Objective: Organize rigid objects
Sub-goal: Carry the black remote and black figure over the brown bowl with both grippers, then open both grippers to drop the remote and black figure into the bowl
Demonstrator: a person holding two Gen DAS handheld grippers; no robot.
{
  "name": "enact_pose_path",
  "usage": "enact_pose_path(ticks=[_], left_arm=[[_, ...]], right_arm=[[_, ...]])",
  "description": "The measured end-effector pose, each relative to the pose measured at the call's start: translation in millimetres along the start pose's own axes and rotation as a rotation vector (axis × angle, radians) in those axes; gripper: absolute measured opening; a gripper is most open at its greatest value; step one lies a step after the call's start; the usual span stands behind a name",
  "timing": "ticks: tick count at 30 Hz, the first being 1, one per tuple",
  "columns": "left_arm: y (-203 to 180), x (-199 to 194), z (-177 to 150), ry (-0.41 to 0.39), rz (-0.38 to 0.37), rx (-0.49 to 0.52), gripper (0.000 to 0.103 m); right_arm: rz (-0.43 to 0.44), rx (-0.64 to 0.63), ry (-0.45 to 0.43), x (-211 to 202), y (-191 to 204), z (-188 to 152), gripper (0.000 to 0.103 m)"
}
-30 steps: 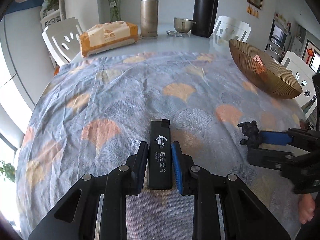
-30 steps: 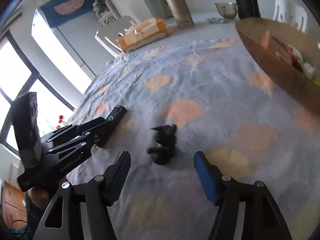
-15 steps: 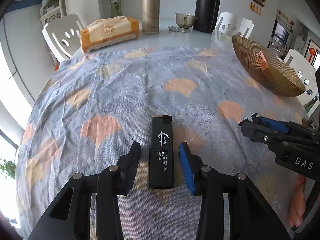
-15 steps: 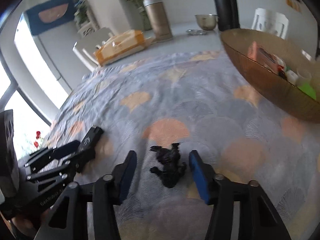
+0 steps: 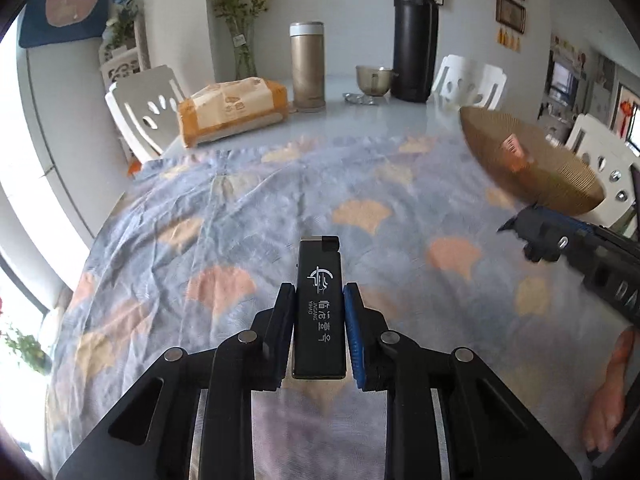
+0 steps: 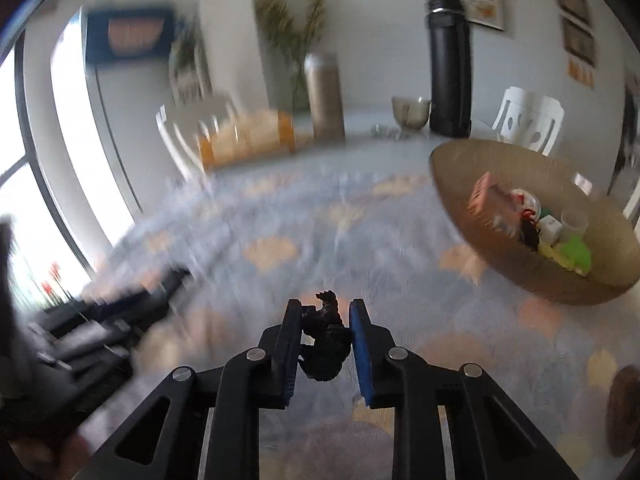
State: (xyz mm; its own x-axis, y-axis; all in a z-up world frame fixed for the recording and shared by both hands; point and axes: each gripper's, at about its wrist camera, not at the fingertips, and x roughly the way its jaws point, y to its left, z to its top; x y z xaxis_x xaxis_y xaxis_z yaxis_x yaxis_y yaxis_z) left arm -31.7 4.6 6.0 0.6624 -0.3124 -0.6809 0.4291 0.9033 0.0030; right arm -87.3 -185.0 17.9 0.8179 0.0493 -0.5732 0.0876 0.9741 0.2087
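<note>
My left gripper is shut on a black lighter with white lettering and holds it above the patterned tablecloth. My right gripper is shut on a small black figurine and holds it off the cloth. The right gripper also shows at the right of the left wrist view. A gold ribbed bowl with several small items inside stands ahead and right of the right gripper; it also shows in the left wrist view.
At the table's far side stand an orange tissue pack, a gold flask, a tall black thermos and a small metal cup. White chairs surround the table. The right wrist view is motion-blurred.
Both grippers closed on their objects, the left on the lighter and the right on the figurine, and both lifted up off the cloth. The right gripper swung toward the bowl.
</note>
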Motion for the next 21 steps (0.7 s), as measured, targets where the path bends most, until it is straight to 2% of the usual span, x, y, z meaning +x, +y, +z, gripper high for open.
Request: enact_pose_path(ticks=[4,6,9,14,16,21], left_arm=[[-19,-31,28,-0.088,-0.046,0.036,0.021],[-33,-45,50,-0.135,-0.093,0.053,0.021],[-62,-63,91,-0.201,-0.181,0.074,0.021],[-109,-62,141,-0.249,-0.340,0.090,0.021],[-132,-48,153,-0.241,-0.371,0.107,0.021],[-175,14,160,-0.125,-0.427,0.131,0.021]], right_arm=[[0.017,0.088,-0.055,-31,-21,11,0.023],[0.021,0.117,-0.102,-54,-32,25,0.023],[-0.056,0.145,-0.197,-96,-51,57,0.023],[-0.163,0.214,-0.283,-139,-91,102,0.023],[-0.203,0.251,-0.282,-140,-106,112,0.023],[-0.260,0.363,-0.136,-99,-144,120,0.023]])
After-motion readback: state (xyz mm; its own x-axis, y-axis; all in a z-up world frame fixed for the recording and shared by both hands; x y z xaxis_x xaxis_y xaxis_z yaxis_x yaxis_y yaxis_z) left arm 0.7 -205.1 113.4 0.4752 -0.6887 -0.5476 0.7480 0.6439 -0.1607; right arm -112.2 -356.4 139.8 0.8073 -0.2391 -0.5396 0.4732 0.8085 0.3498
